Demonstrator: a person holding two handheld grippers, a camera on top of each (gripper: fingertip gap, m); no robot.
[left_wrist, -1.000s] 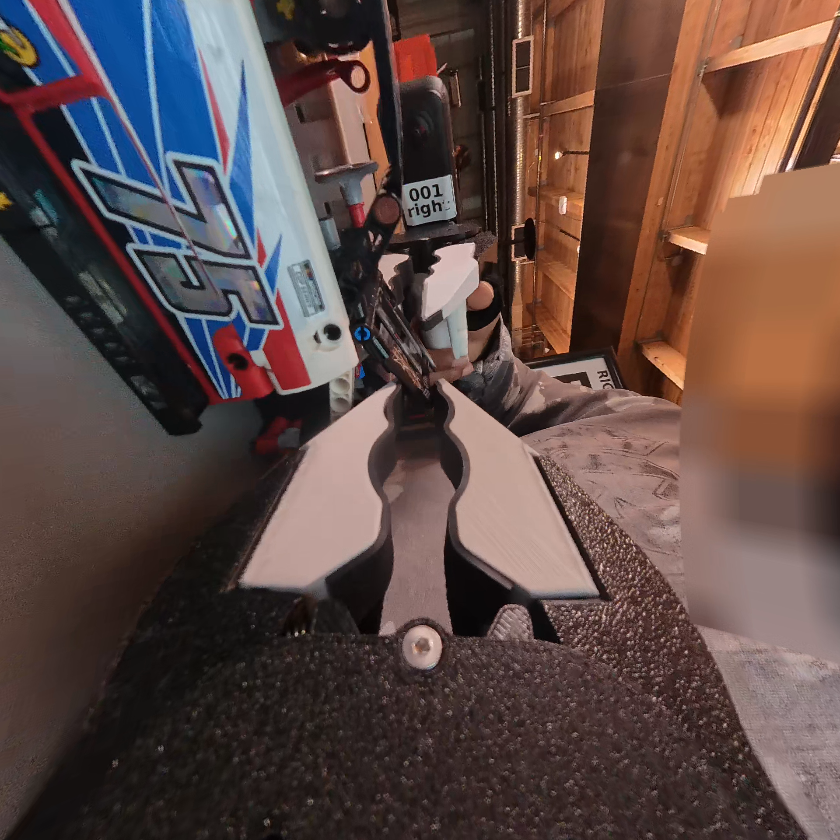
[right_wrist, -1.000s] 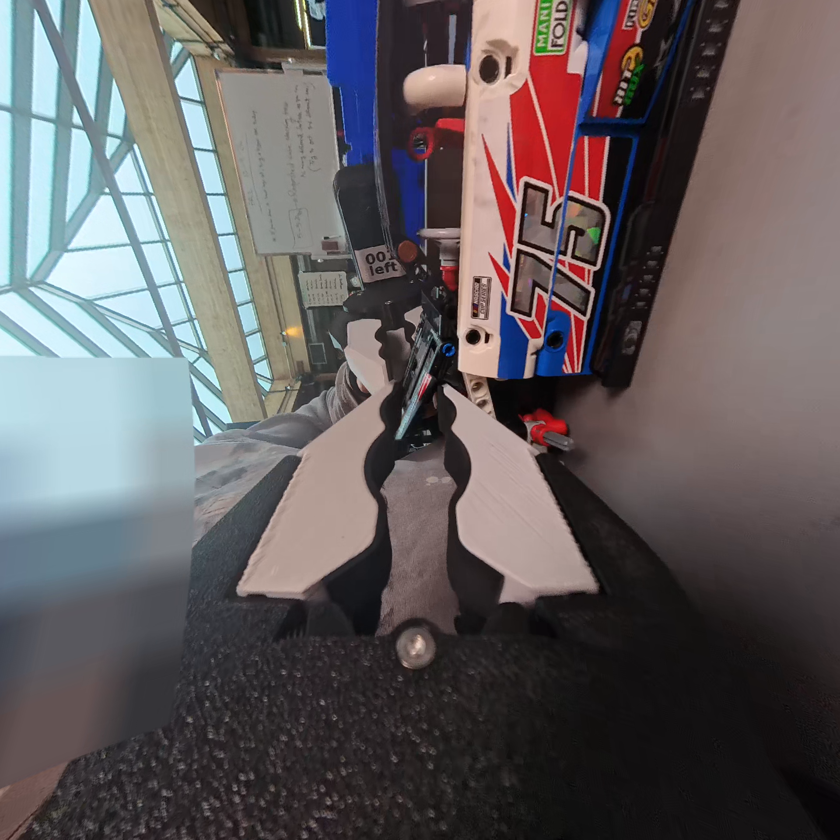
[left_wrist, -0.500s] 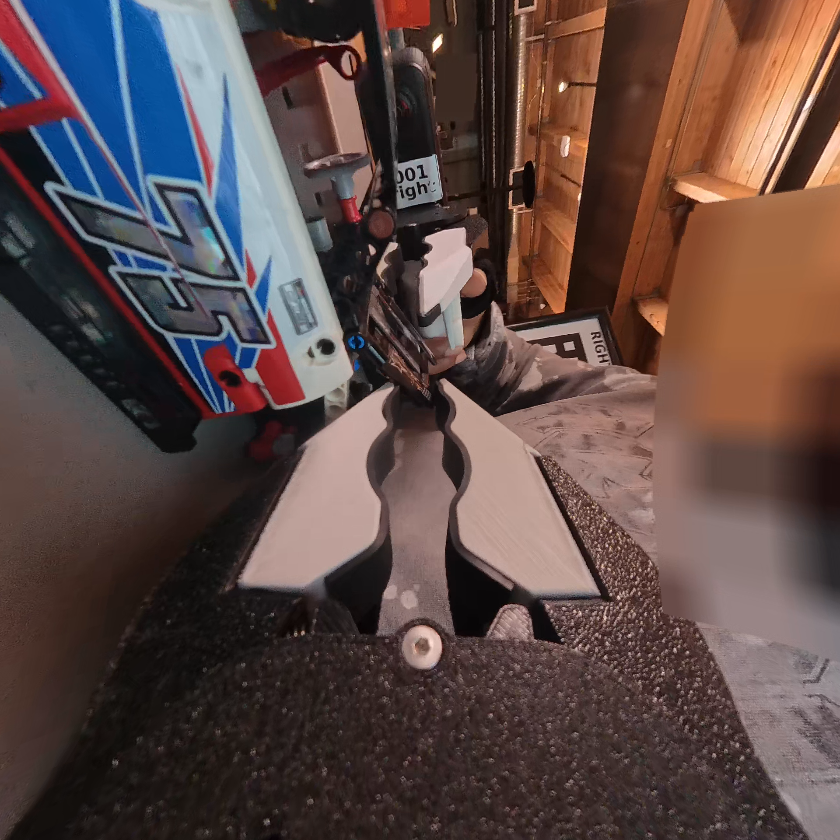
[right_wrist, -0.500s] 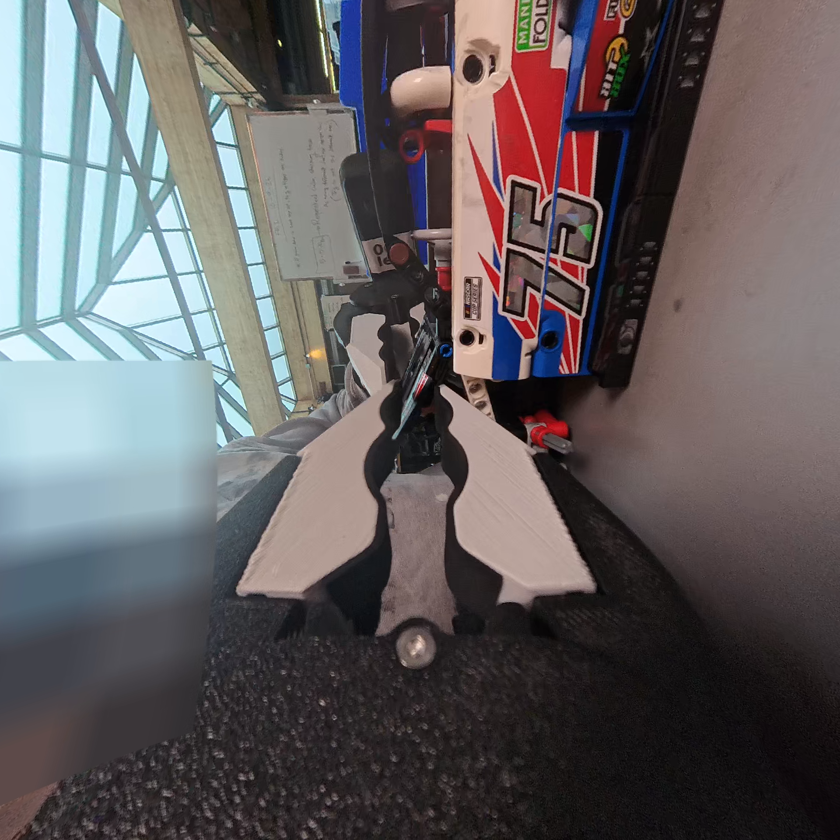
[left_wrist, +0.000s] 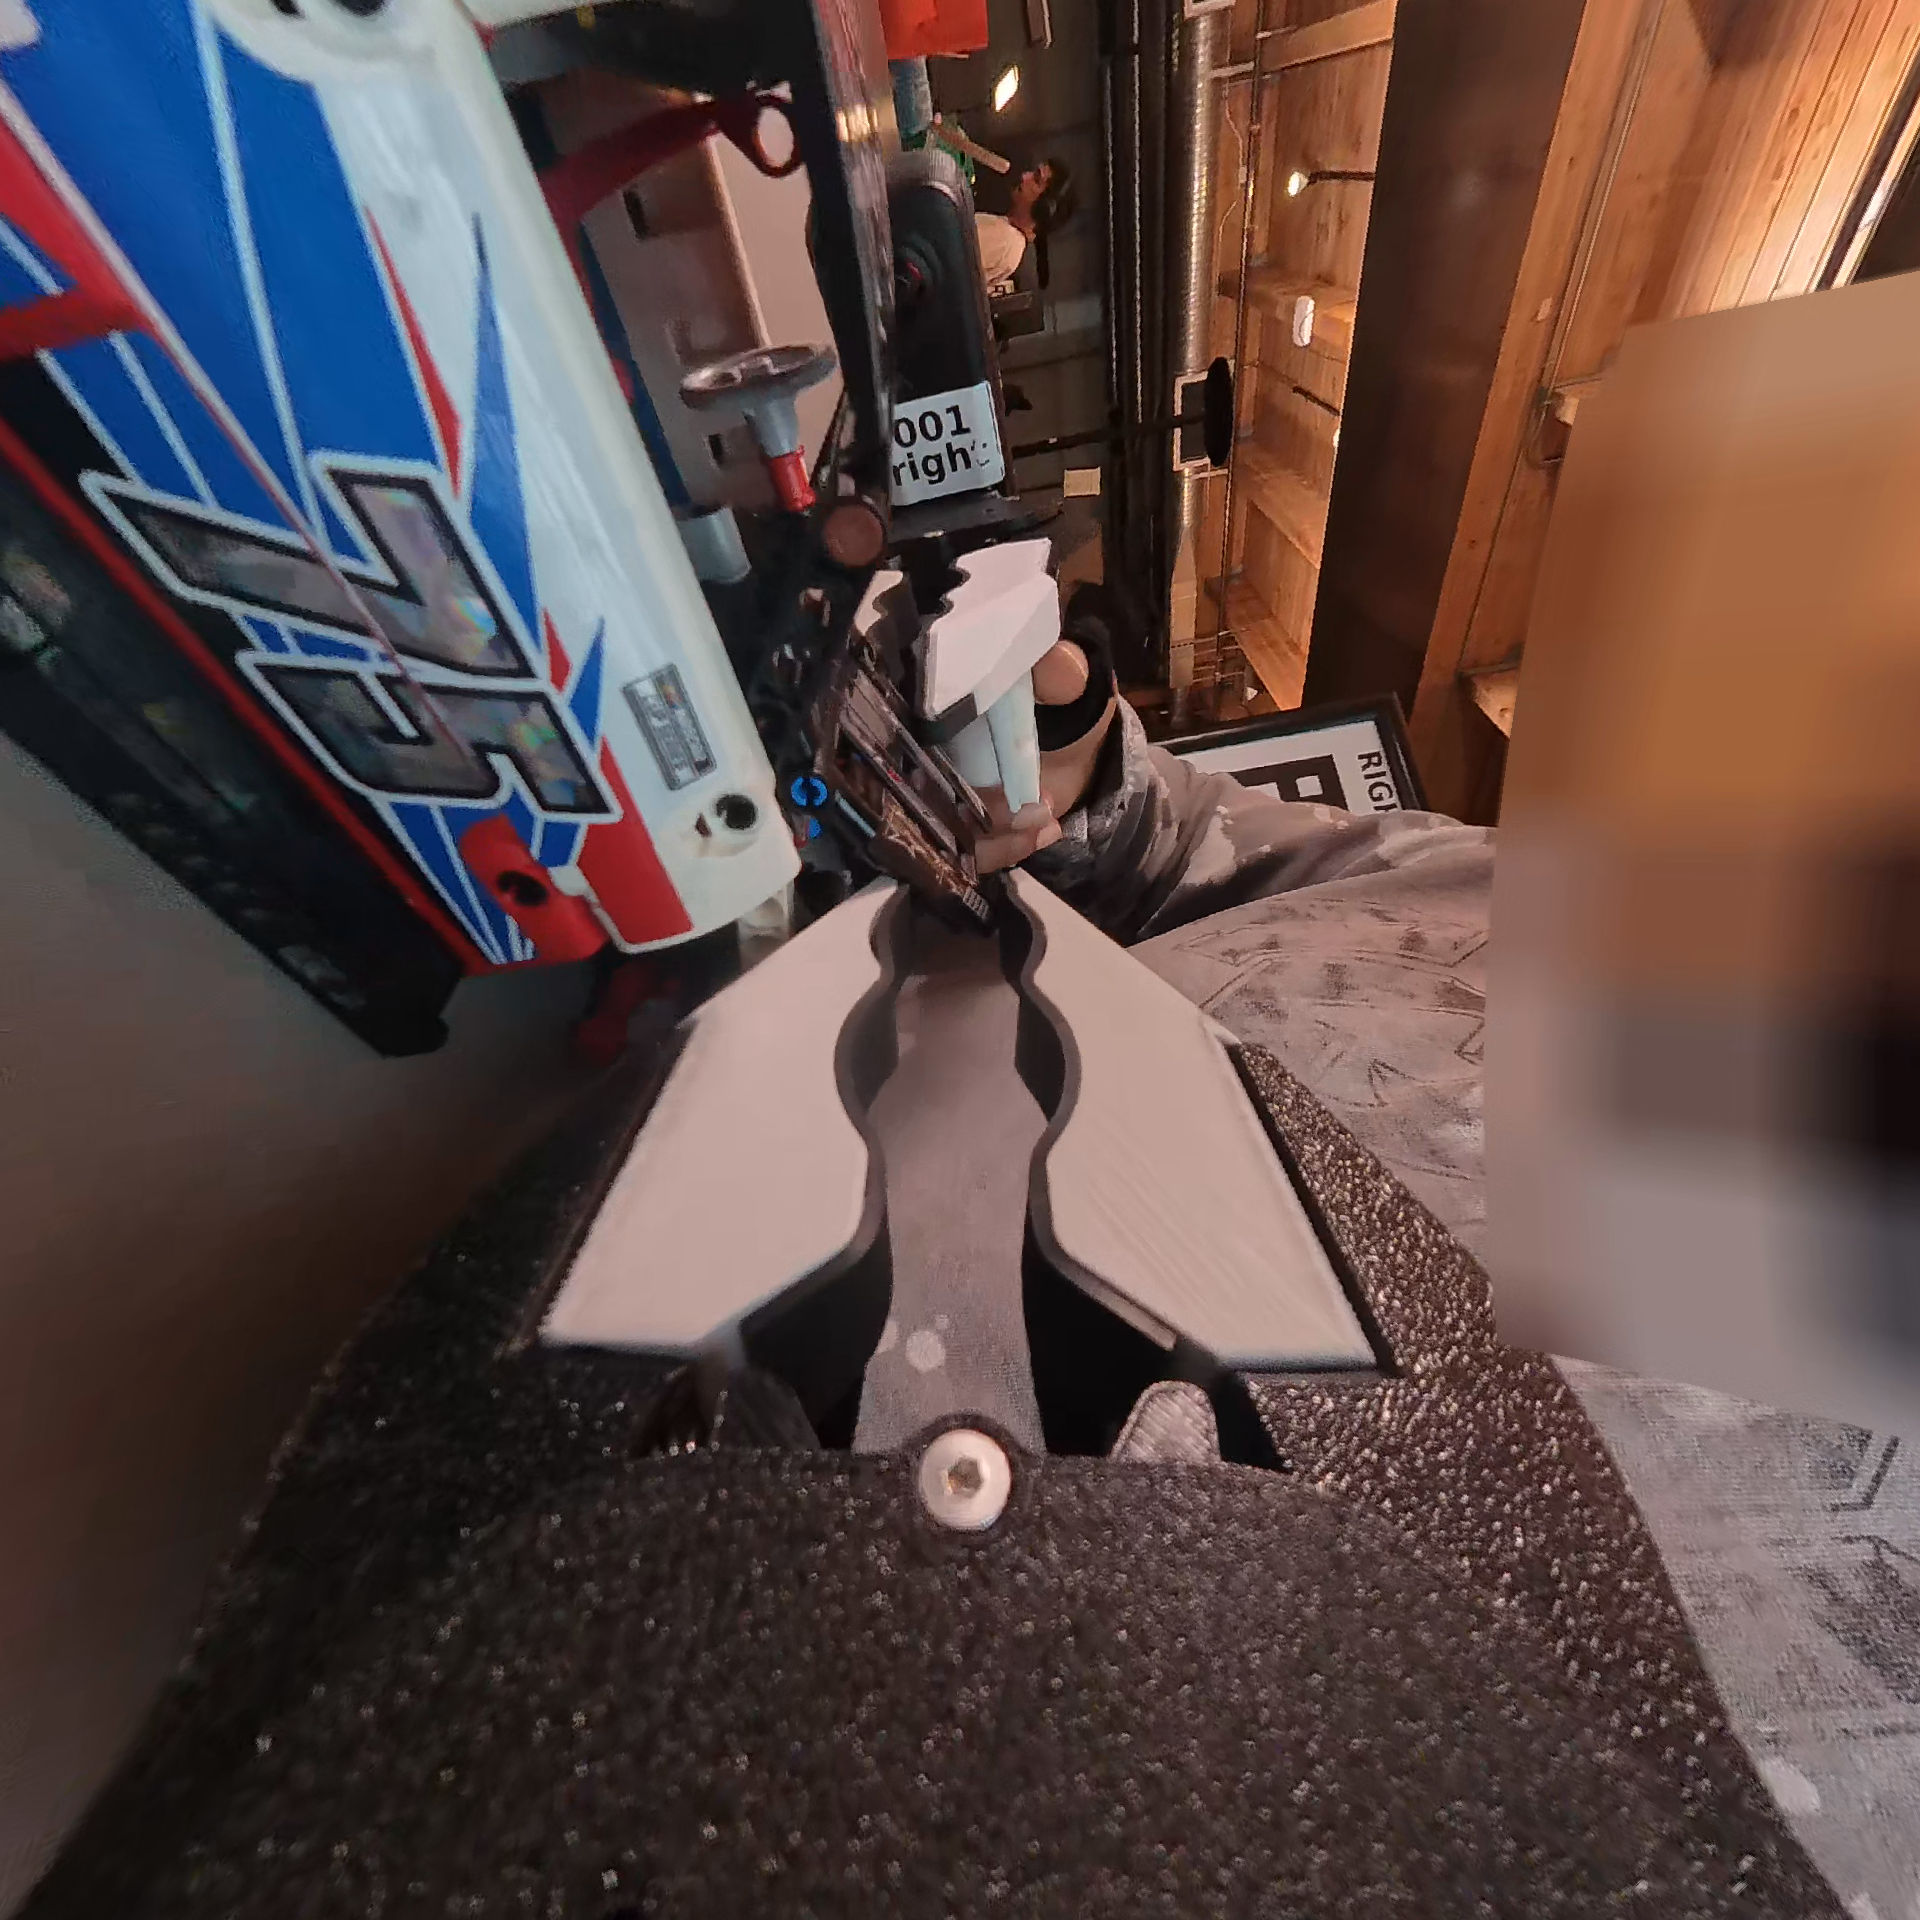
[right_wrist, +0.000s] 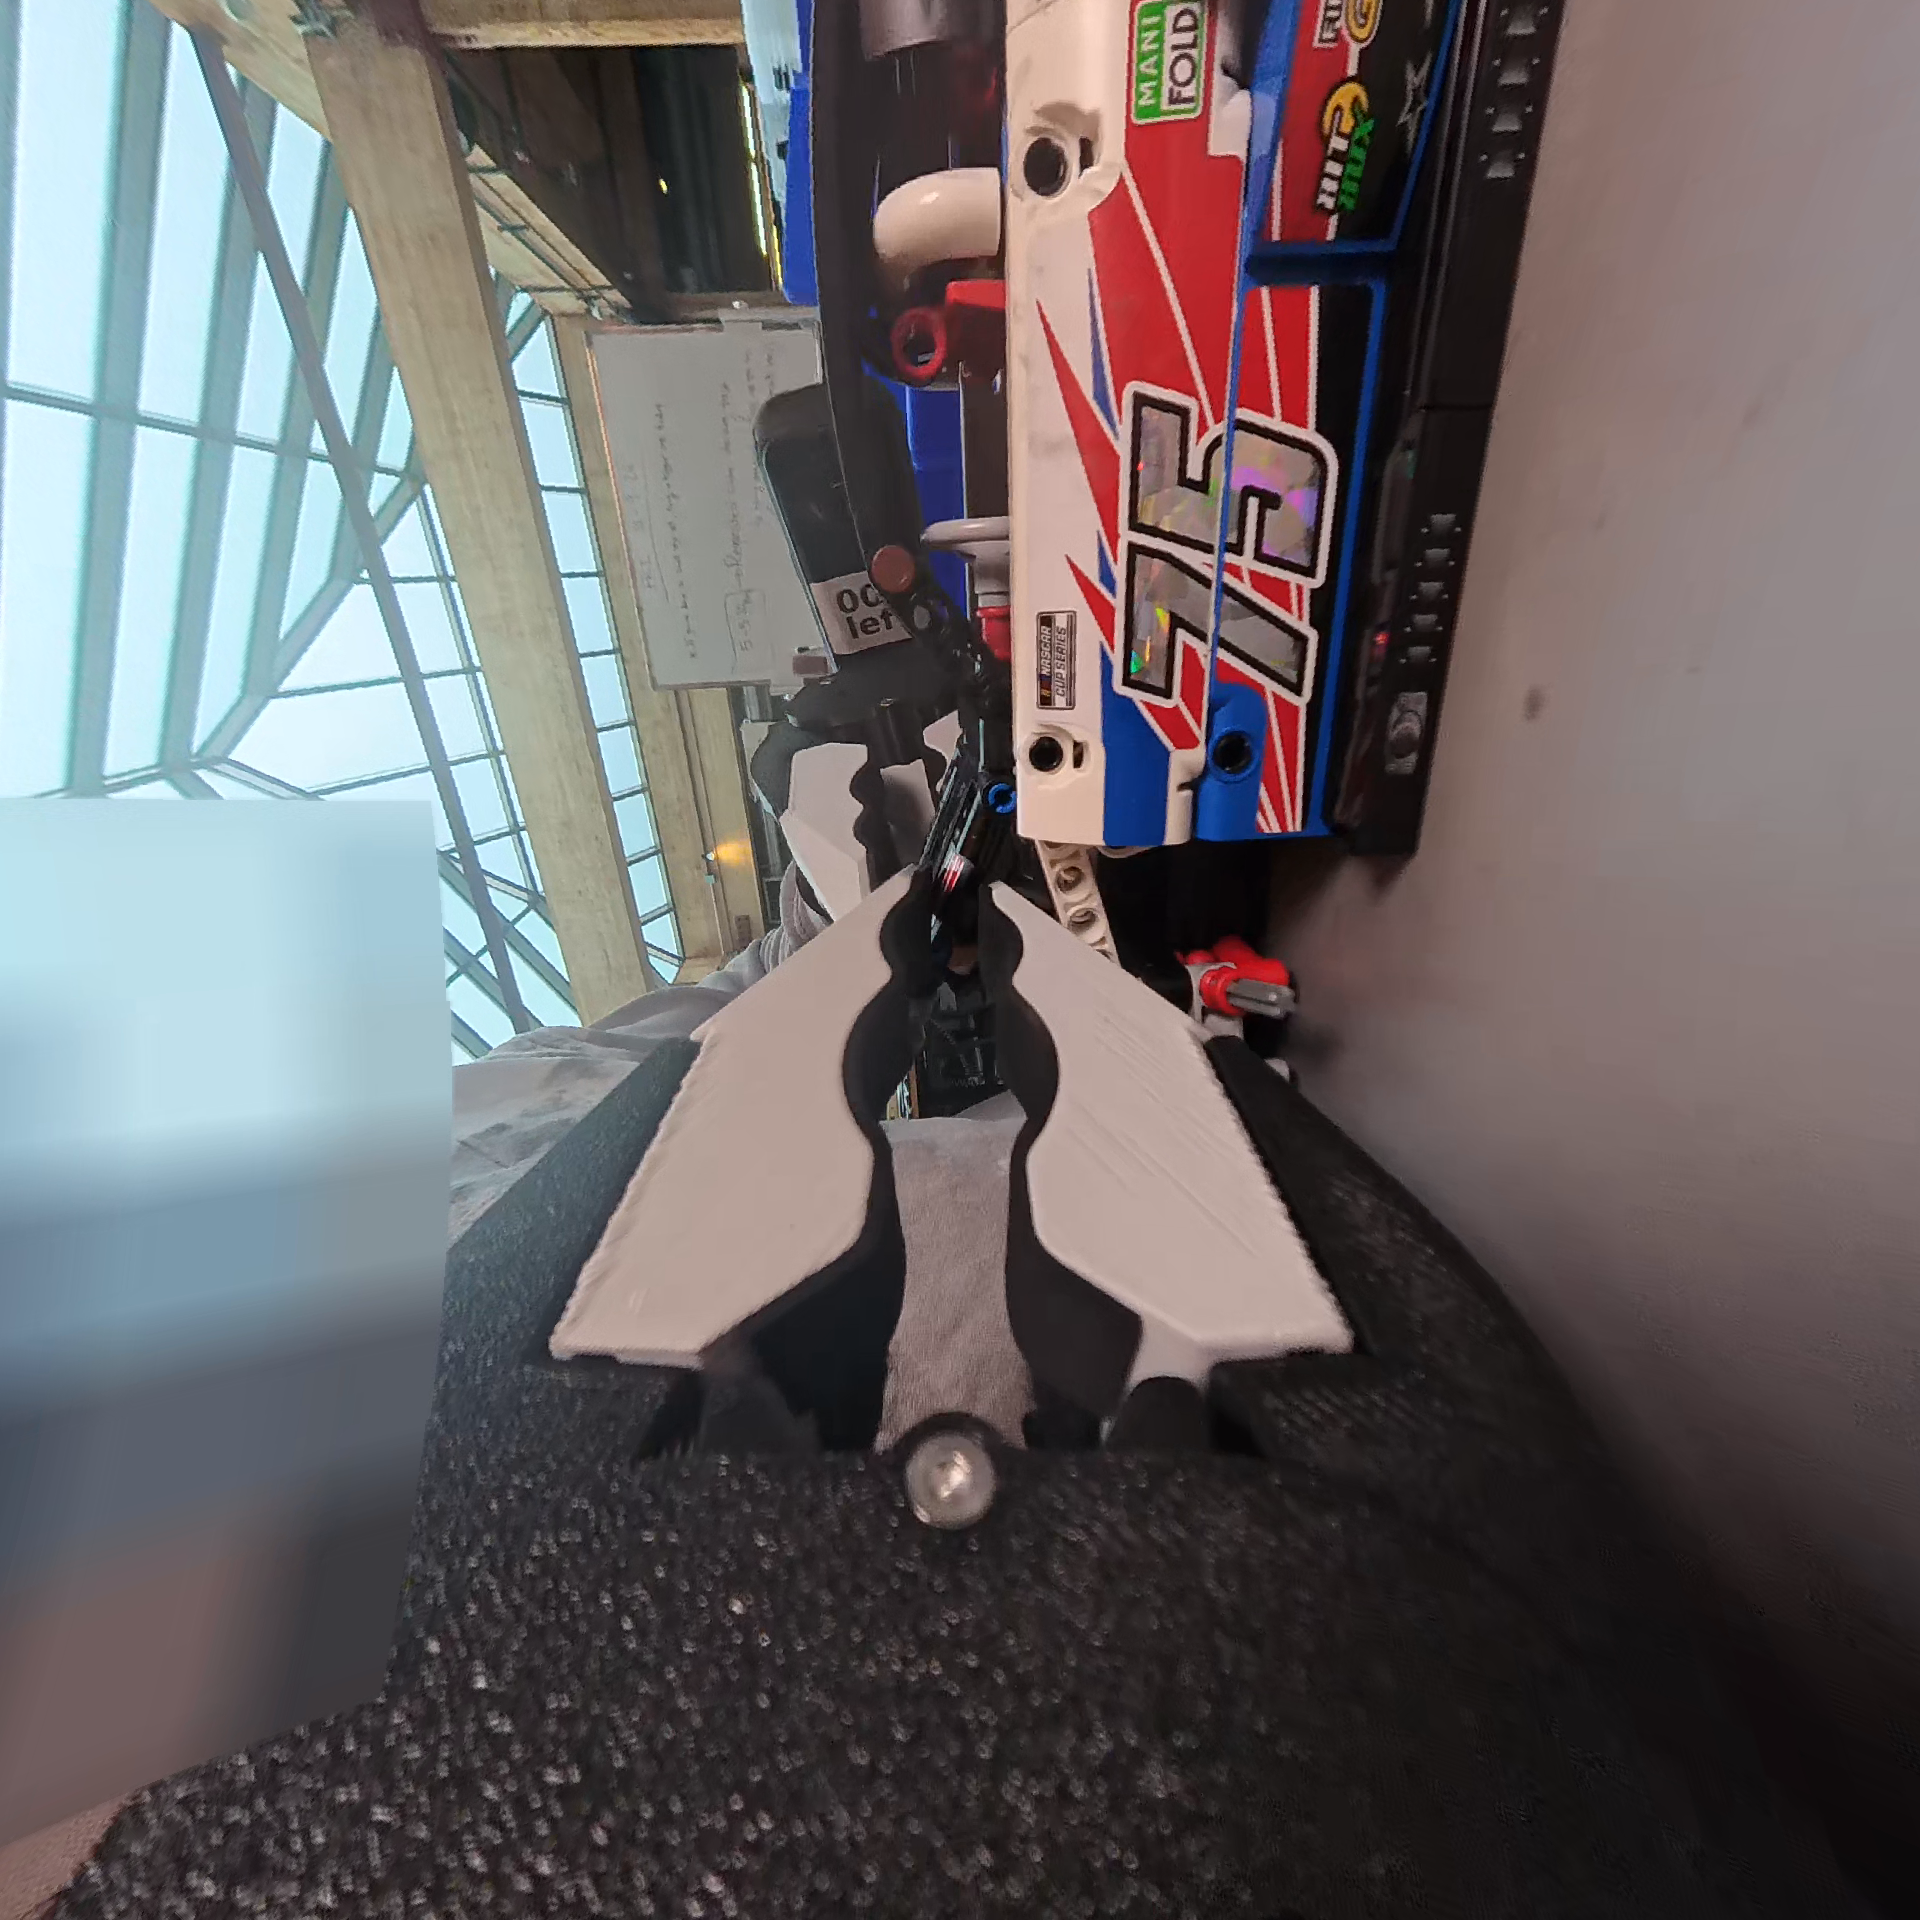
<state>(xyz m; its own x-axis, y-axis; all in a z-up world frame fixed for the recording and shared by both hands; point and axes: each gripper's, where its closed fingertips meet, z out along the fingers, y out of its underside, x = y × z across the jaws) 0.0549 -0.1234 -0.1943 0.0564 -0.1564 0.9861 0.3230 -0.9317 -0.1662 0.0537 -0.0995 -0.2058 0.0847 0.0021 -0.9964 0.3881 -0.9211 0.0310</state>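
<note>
Two grippers meet on one small part here. Your left gripper (left_wrist: 961, 894) has its white, wavy-edged plastic fingers (left_wrist: 769, 1122) drawn nearly together at the tips, clamped on the near end of a thin black flat panel piece with printed markings (left_wrist: 904, 800). Your right gripper (right_wrist: 951, 894) pinches the same black panel (right_wrist: 961, 831) from the opposite end, its white fingers (right_wrist: 1132, 1143) likewise closed at the tips on the part.

In the left wrist view the right gripper (left_wrist: 987, 665) shows farther off, its white fingers together on the far end of the panel, with a hand (left_wrist: 1060, 717) in a grey patterned sleeve gripping it. In the right wrist view the left gripper (right_wrist: 862, 821) shows beyond the panel in the same way.

The panel sits just beside the end of a large brick-built model race car with a white, blue and red body and a holographic number on its side (left_wrist: 343, 499). The car lies next to a pale grey counter (left_wrist: 156, 1195), seen turned on edge in both views. A grey steering wheel on a red-tipped column (left_wrist: 764, 384) sits inside the car, near the panel. A small red-and-grey connector piece (right_wrist: 1236, 982) lies on the counter just right of your right fingers.
</note>
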